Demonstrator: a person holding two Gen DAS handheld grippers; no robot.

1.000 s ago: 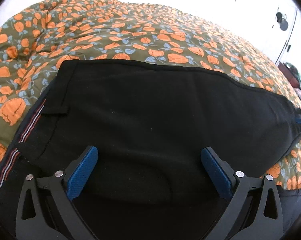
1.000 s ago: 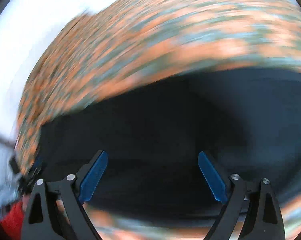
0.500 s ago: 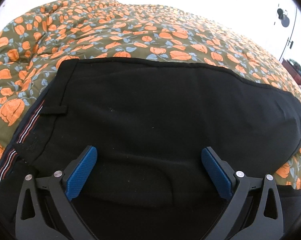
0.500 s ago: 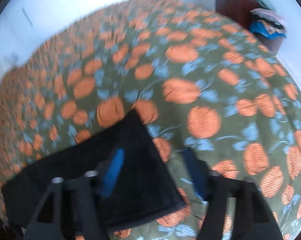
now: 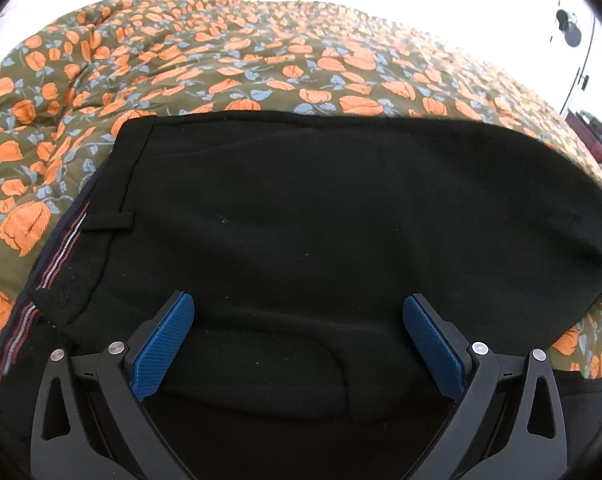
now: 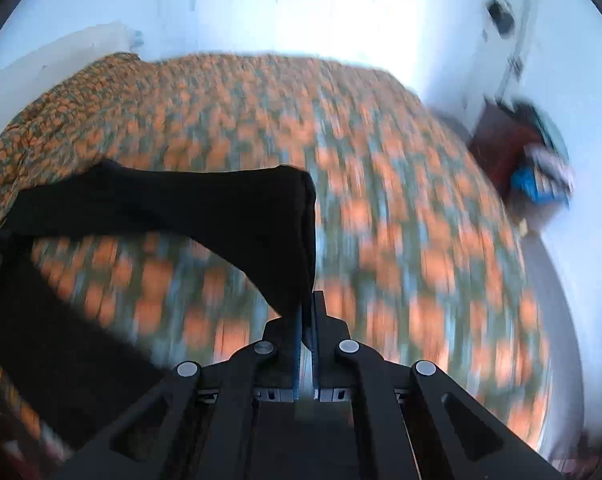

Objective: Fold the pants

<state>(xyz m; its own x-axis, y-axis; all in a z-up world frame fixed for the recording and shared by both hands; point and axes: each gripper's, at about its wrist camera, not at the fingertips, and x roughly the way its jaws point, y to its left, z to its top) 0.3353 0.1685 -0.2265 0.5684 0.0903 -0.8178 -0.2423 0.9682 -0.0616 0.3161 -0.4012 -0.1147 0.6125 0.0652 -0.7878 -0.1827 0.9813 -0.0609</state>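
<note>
Nearest, the right tool point(image 6: 306, 312) is clamped on the black pants' point(image 5: 321, 220) leg hem point(image 6: 297, 216), lifted, likely for folding over. The left tool point(image 5: 299, 320) is spread wide, empty, over the waist end, spread on the floral bedspread point(image 5: 261, 68).

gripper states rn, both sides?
Left gripper: open, holding nothing, above the black pants.
Right gripper: closed on the pants' hem end, lifted off the floral bedspread.
</note>
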